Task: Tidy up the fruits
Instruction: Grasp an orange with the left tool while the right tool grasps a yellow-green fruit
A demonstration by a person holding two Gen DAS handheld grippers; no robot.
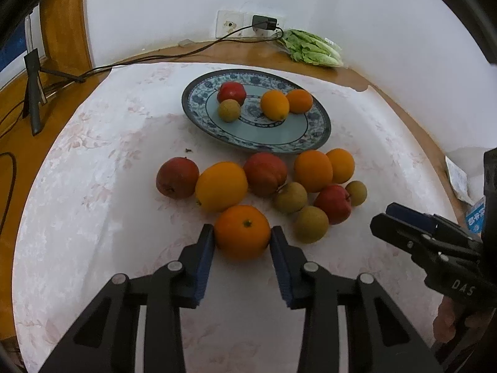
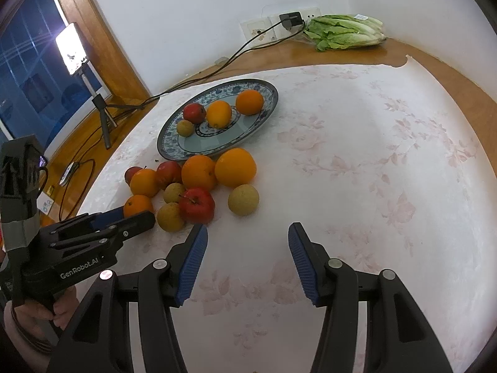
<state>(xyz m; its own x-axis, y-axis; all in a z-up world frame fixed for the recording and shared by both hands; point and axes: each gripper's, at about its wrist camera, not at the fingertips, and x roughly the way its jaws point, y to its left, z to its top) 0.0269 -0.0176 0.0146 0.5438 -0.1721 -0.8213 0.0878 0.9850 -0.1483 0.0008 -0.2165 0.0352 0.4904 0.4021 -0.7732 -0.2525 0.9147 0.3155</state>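
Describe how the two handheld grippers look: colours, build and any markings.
Both are black, angular linkage frames with silver round pivot pins and ribbed blue pads on the fingers. The left gripper carries white "GenRobot.AI" lettering on its body and a pink round sticker. The right gripper shows white letters "DAS" on its side and a blue label with pale characters.

"genrobot.ai" stands on the left gripper (image 2: pixel 136 217); "das", perhaps partial, on the right gripper (image 1: pixel 385 217).

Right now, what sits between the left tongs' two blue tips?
An orange sits between the left tongs, both pads touching it; the left wrist view shows it.
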